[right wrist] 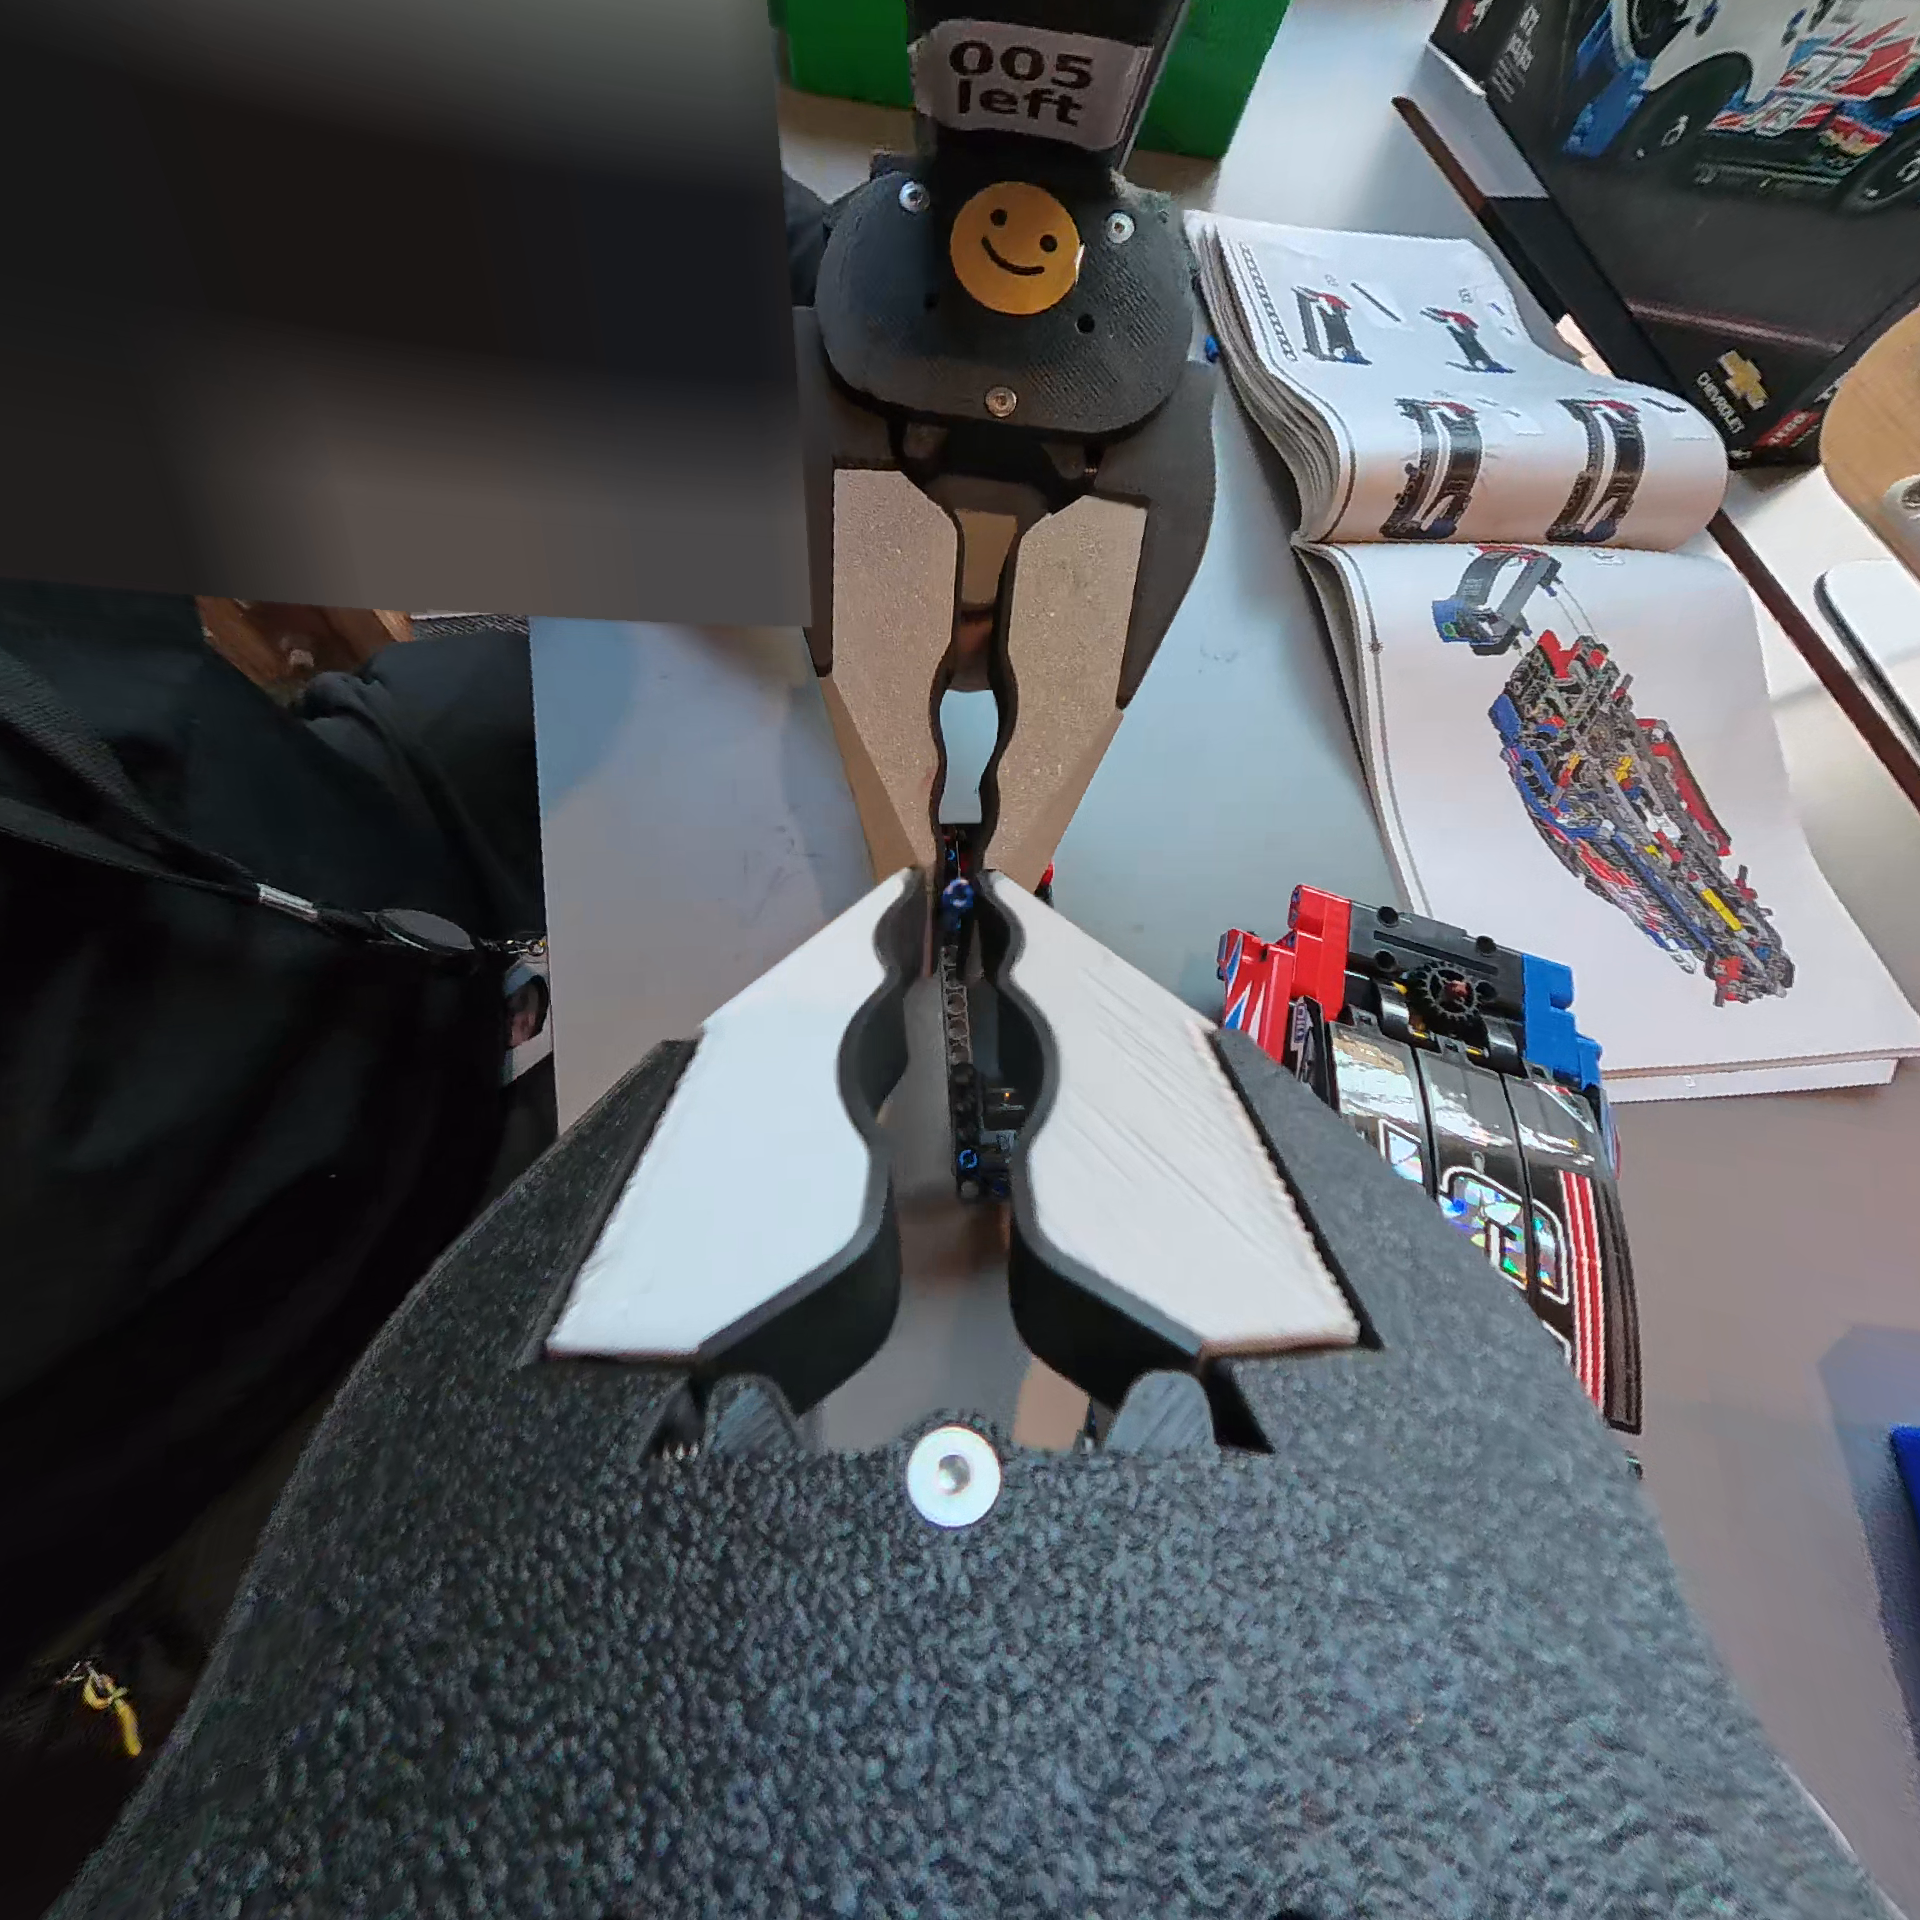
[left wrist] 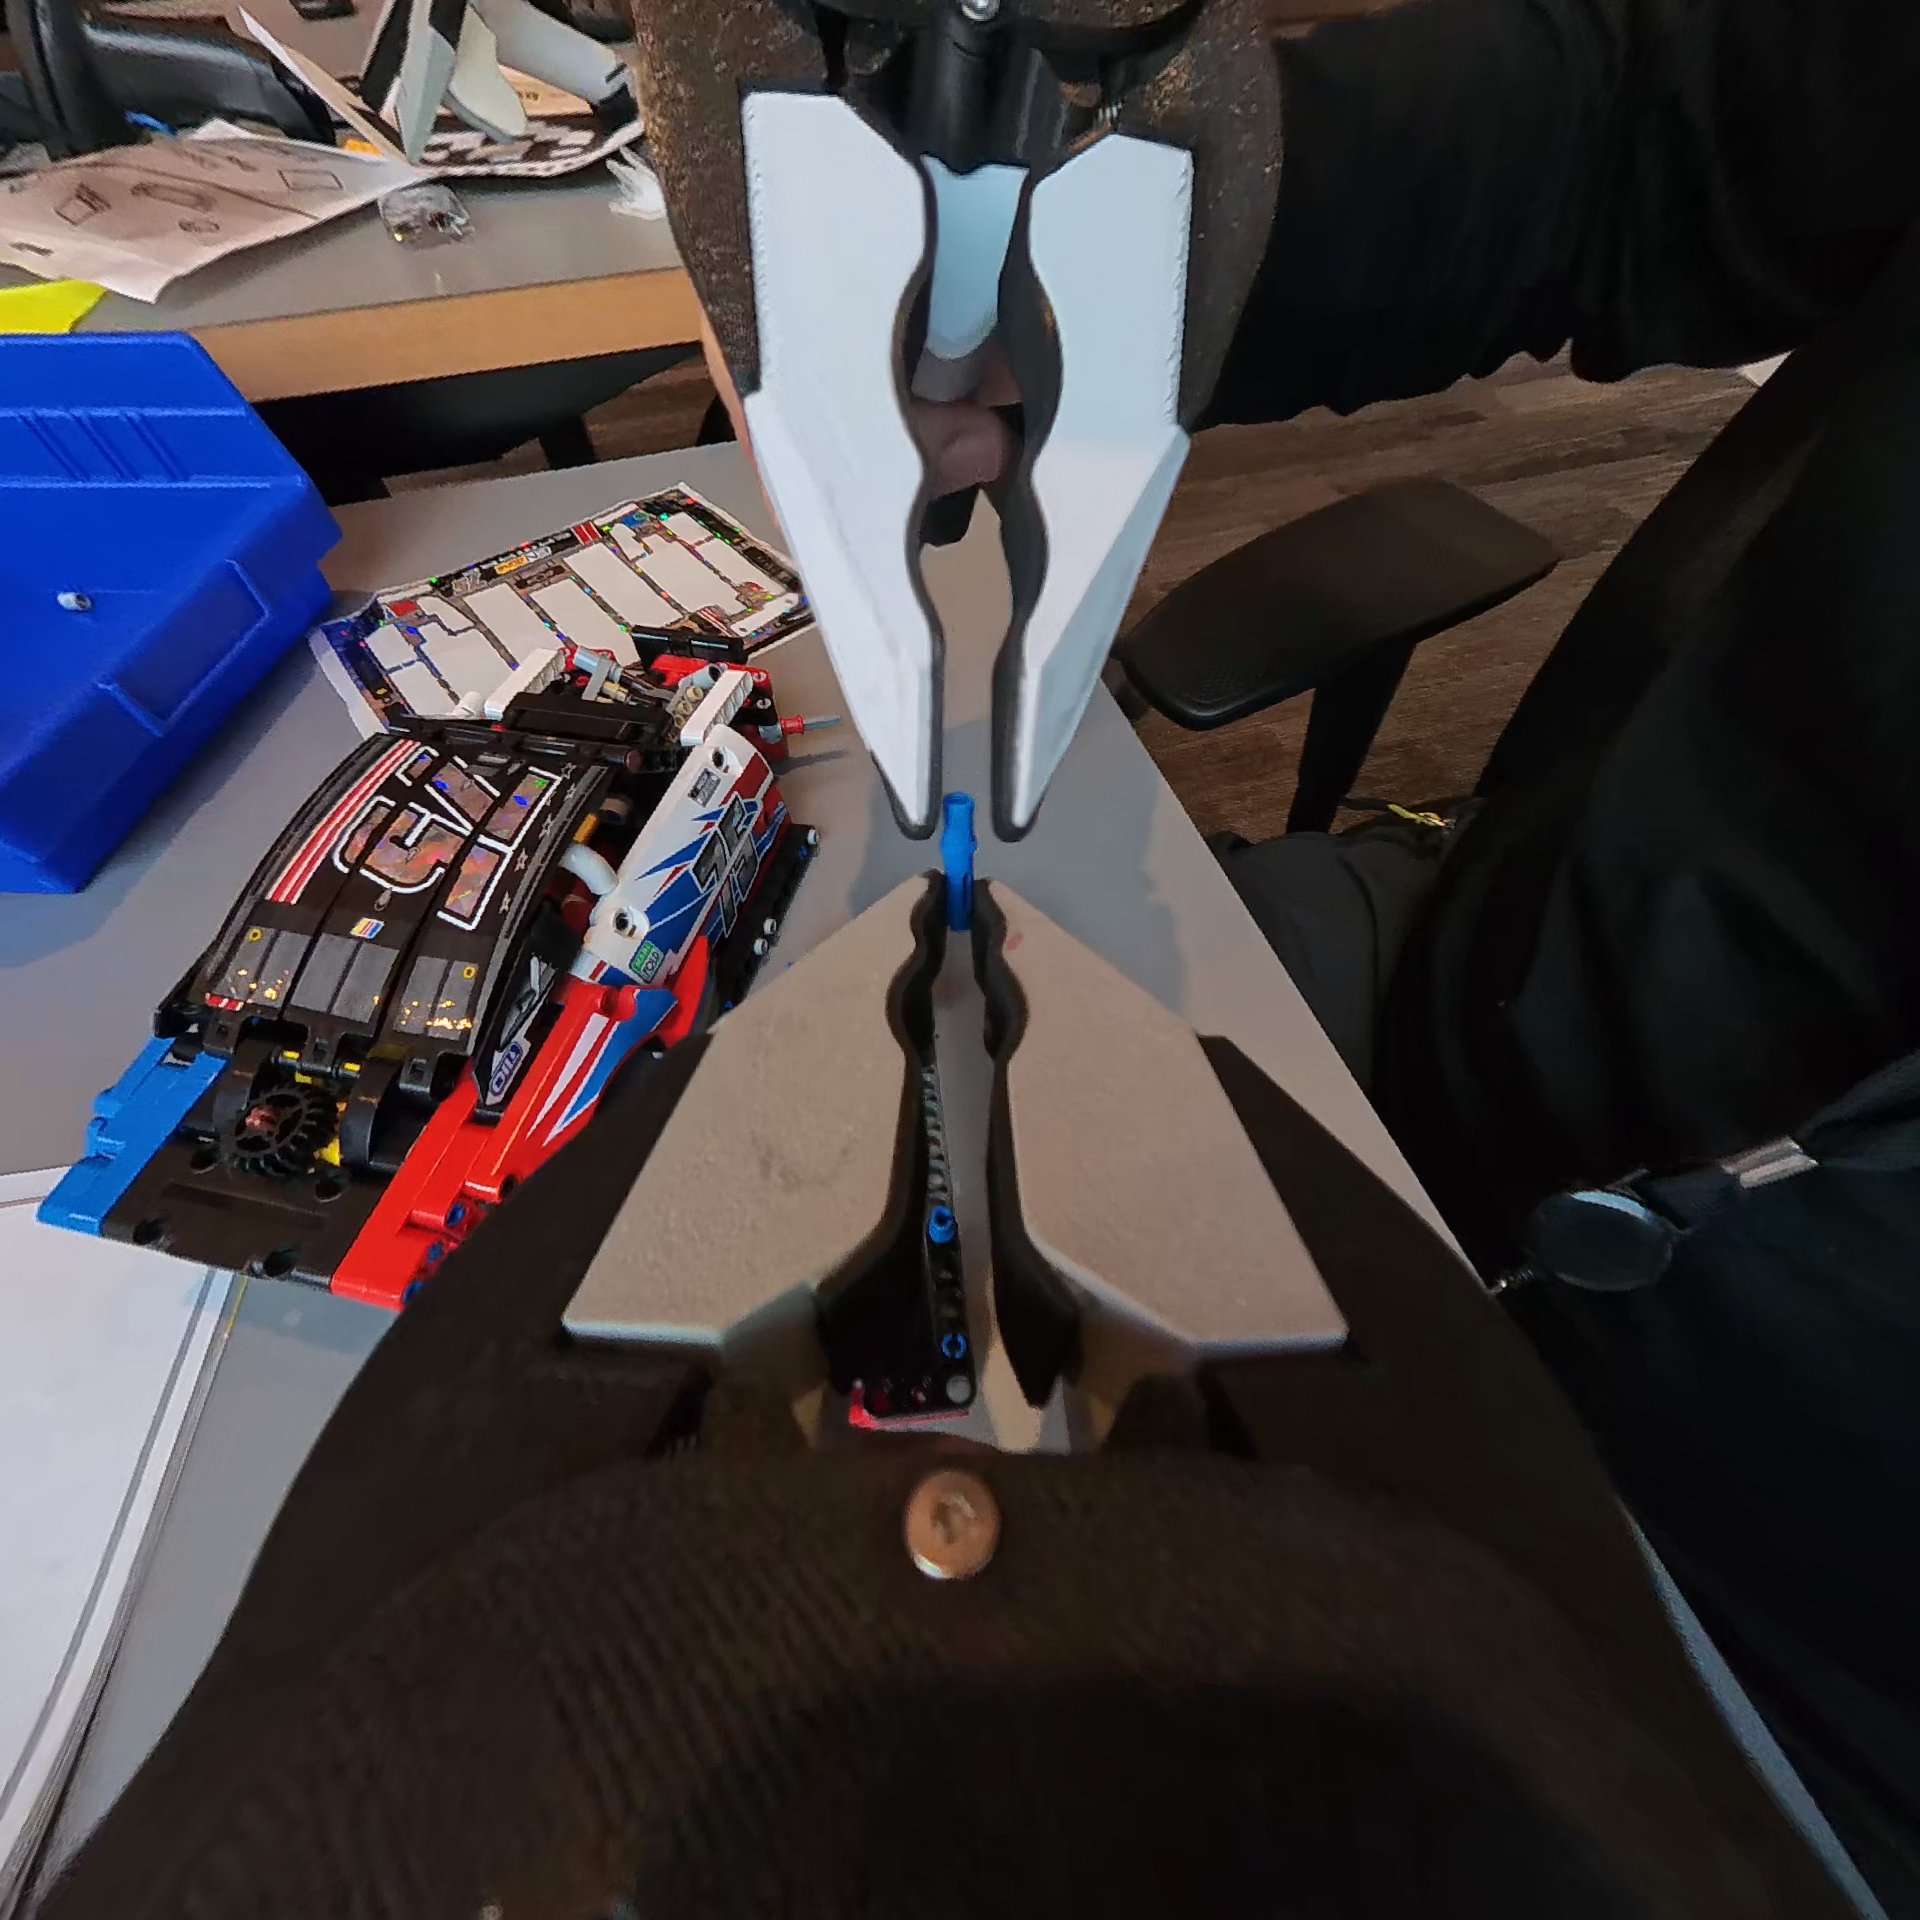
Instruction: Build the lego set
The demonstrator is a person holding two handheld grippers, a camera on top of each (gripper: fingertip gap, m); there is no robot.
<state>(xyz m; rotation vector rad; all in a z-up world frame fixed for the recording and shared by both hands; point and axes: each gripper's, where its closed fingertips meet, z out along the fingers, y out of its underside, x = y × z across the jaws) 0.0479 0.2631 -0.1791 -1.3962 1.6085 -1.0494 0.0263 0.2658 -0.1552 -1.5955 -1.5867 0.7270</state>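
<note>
The left gripper (left wrist: 957, 902) pinches a blue pin (left wrist: 958, 857) at its jaw tips, long axis pointing straight at the right gripper (left wrist: 958, 826), whose jaws stand slightly spread just around the pin's far end. A black studless beam (left wrist: 940, 1226) lies below. Farther left on the grey tabletop (left wrist: 1081, 769) sits the glossy, stickered car model (left wrist: 436, 997).

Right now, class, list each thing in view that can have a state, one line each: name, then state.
left gripper: shut on blue pin
blue pin: upright, end sticking out
right gripper: nearly shut, tips beside the pin's top
black beam: lying under the left gripper
car model: partly built, on the table
instruction book: open
</note>
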